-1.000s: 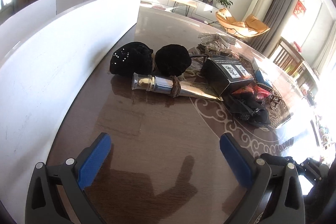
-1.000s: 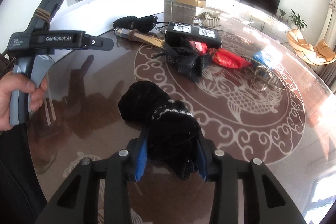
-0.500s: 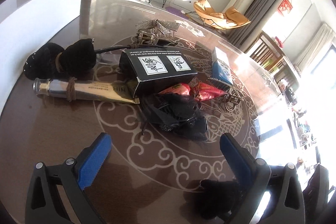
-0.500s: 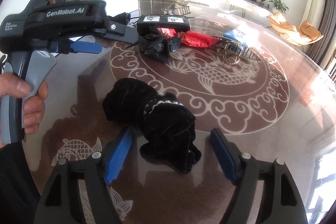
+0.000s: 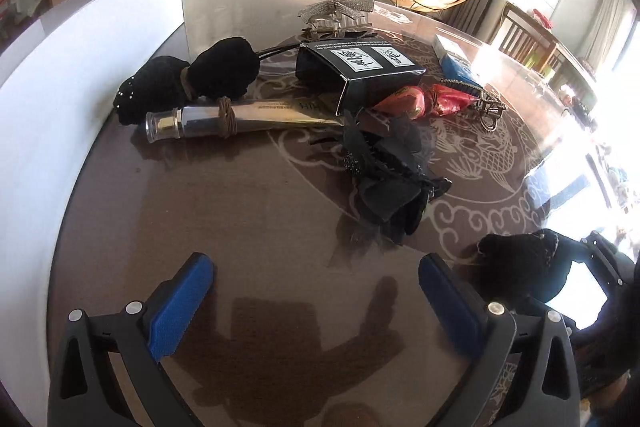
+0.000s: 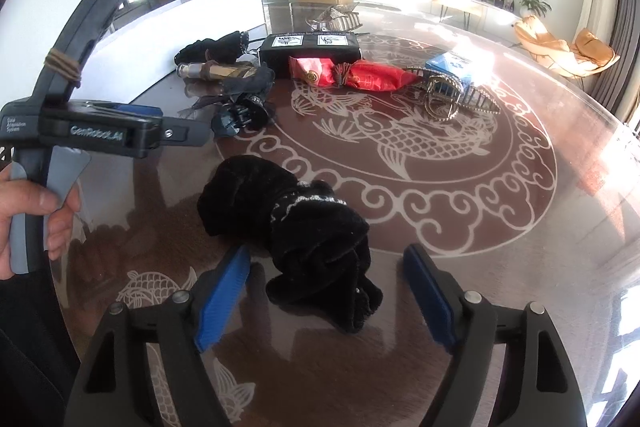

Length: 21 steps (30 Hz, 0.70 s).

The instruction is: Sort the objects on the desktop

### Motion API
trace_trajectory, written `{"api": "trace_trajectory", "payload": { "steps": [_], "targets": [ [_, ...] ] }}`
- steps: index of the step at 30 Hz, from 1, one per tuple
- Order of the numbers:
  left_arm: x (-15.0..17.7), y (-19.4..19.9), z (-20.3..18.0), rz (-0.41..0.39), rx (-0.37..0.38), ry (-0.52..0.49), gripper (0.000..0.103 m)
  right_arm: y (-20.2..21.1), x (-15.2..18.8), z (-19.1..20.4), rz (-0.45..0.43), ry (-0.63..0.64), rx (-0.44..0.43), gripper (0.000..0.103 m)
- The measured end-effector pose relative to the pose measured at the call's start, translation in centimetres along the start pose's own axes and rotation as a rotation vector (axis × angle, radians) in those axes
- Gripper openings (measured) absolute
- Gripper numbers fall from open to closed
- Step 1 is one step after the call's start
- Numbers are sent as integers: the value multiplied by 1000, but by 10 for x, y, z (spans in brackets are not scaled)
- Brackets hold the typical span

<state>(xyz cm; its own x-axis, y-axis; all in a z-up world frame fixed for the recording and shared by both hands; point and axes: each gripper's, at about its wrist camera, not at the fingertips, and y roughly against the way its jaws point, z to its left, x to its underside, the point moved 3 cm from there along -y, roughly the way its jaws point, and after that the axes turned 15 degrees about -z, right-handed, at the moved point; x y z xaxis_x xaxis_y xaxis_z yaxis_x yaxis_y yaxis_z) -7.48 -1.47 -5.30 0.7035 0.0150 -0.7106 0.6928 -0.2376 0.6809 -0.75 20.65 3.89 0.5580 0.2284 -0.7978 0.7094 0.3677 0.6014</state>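
scrunchie point(image 6: 296, 227) on table point(image 6: 500, 267), box point(image 6: 312, 45) behind, tube point(image 6: 216, 71) left

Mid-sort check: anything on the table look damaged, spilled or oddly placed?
No spill or damage visible. The black box has its end flap open, and a brown band is wound around the silver tube. The black scrunchie lies apart from the pile.

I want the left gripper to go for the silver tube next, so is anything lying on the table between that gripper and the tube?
Nothing visible does. Only bare table lies between the open left gripper and the silver tube. The black lace bow sits off to the right of that path, by the tube's flat end.
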Motion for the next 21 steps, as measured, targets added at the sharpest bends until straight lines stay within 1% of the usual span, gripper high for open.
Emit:
{"api": "trace_trajectory", "payload": {
  "steps": [1, 4, 6, 7, 8, 9, 11, 12, 14, 15, 16, 17, 18, 19, 21],
  "targets": [
    [1, 4, 2, 4, 26, 14, 103, 0, 0, 1, 1, 1, -6, 85],
    [-4, 2, -5, 11, 100, 75, 103, -2, 0, 3, 7, 13, -10, 87],
    [-15, -6, -19, -6, 150, 142, 103, -2, 1, 4, 8, 16, -9, 87],
    [-21, -12, -26, -18, 152, 159, 103, -2, 1, 4, 8, 16, -8, 87],
    [-28, -19, -36, -25, 130, 155, 103, -2, 1, 4, 8, 16, -8, 87],
    [-33, -28, -44, -21, 86, 142, 103, -2, 1, 4, 8, 17, -7, 87],
    [-39, -48, -57, 13, 5, 103, 103, -2, 2, 3, 9, 17, -4, 87],
    [-41, -53, -64, 10, -54, 53, 103, -2, 2, 3, 9, 16, -4, 87],
    [-40, -65, -75, 49, -164, -61, 103, -2, 2, 3, 9, 16, -3, 88],
    [-41, -67, -81, 37, -162, -102, 103, -2, 2, 3, 9, 17, -2, 88],
    [-40, -67, -83, 45, -128, -119, 103, -2, 2, 3, 11, 17, -2, 90],
    [-40, -64, -85, 35, -103, -149, 100, -3, 2, 3, 12, 17, -4, 91],
    [-41, -57, -86, 6, -77, -179, 79, -3, 2, 3, 14, 17, -6, 93],
    [-39, -50, -84, -20, -48, -196, 68, -4, 3, 3, 15, 17, -11, 95],
    [-33, -38, -73, -17, -37, -206, 67, -4, 3, 3, 17, 14, -26, 99]
  ]
}}
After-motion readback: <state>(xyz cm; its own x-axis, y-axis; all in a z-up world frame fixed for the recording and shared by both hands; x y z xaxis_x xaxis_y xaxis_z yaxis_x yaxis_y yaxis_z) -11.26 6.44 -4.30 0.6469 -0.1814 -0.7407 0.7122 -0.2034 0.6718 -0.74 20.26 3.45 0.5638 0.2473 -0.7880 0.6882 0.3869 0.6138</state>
